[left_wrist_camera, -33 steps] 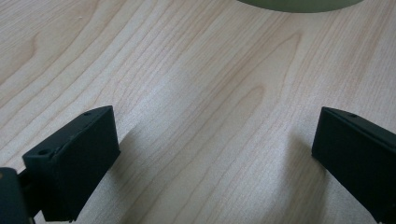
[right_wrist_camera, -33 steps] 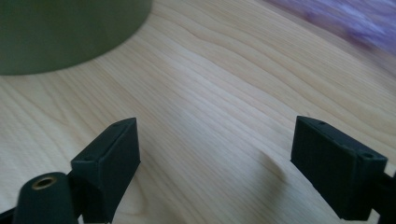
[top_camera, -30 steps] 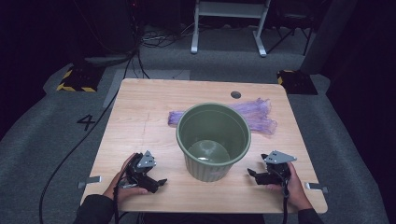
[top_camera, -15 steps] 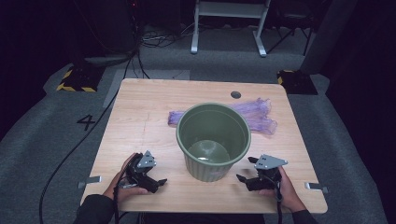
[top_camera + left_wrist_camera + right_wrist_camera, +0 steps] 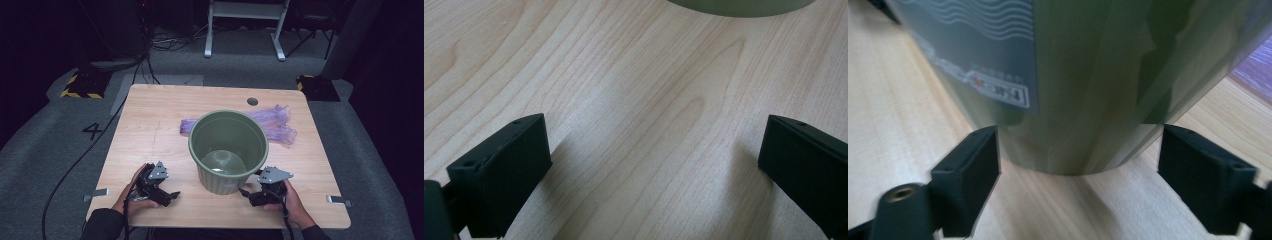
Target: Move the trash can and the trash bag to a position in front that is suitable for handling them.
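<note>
A green plastic bin (image 5: pixel 228 150) stands upright and empty in the middle of the wooden table (image 5: pixel 150 125). Behind it lies a crumpled purple plastic bag (image 5: pixel 278 122), partly hidden by the bin. My left gripper (image 5: pixel 172 195) rests near the front edge, left of the bin, open over bare wood (image 5: pixel 649 140). My right gripper (image 5: pixel 246 192) sits low at the bin's front right base, open, its jaws spread either side of the bin wall (image 5: pixel 1083 90), which carries a grey label (image 5: pixel 983 45). Whether the jaws touch the bin I cannot tell.
A dark round grommet hole (image 5: pixel 252 101) marks the table's back edge. Metal brackets (image 5: pixel 96 192) stick out at the front corners. On the grey floor are cables, a yellow-black striped base (image 5: pixel 80 85) and a white frame (image 5: pixel 245 25).
My right gripper has moved left toward the bin's base and now points at its wall. The left gripper has stayed in place.
</note>
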### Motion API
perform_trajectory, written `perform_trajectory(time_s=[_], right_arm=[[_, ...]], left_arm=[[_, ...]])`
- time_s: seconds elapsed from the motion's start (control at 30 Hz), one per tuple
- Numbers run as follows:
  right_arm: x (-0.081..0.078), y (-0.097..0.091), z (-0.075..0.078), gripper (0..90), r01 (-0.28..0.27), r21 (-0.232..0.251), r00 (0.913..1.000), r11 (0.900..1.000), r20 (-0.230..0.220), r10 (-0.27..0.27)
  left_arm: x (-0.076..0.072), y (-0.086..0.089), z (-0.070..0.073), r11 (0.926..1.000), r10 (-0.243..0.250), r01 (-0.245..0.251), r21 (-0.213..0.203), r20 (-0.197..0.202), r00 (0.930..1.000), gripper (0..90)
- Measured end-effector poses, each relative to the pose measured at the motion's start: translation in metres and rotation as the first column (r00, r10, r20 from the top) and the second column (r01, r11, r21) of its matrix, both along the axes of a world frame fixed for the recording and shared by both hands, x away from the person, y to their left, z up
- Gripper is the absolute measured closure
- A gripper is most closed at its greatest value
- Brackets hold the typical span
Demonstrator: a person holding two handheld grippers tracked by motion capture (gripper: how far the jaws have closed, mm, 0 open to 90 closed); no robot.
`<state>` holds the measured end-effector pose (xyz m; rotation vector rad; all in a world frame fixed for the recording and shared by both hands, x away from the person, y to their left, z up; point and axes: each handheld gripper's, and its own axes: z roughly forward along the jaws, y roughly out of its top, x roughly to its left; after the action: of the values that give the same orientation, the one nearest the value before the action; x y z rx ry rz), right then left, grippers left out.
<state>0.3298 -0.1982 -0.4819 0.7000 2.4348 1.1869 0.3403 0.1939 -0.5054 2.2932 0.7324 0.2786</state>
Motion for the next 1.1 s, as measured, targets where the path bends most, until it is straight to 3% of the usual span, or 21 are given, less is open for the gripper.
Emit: perform_trajectory(time_s=[0.63, 0.97, 1.1], right_arm=[[0.017, 0.026, -0.008, 17.1, -0.011, 0.006, 0.9999, 0.9999, 0.0, 0.011], [0.024, 0.05, -0.01, 18.7, 0.026, -0.024, 0.9992, 0.9994, 0.03, -0.026], [0.03, 0.056, -0.008, 19.1, 0.036, -0.002, 0.9993, 0.9993, 0.003, -0.036]], left_arm=[[0.002, -0.003, 0.0, 0.9999, -0.011, 0.011, -0.003, 0.0, 0.9999, 0.1], [0.001, -0.002, 0.0, 1.0, -0.006, 0.006, -0.001, 0.0, 1.0, 0.3], [0.001, -0.003, 0.0, 1.0, -0.005, 0.005, -0.002, 0.0, 1.0, 0.3]])
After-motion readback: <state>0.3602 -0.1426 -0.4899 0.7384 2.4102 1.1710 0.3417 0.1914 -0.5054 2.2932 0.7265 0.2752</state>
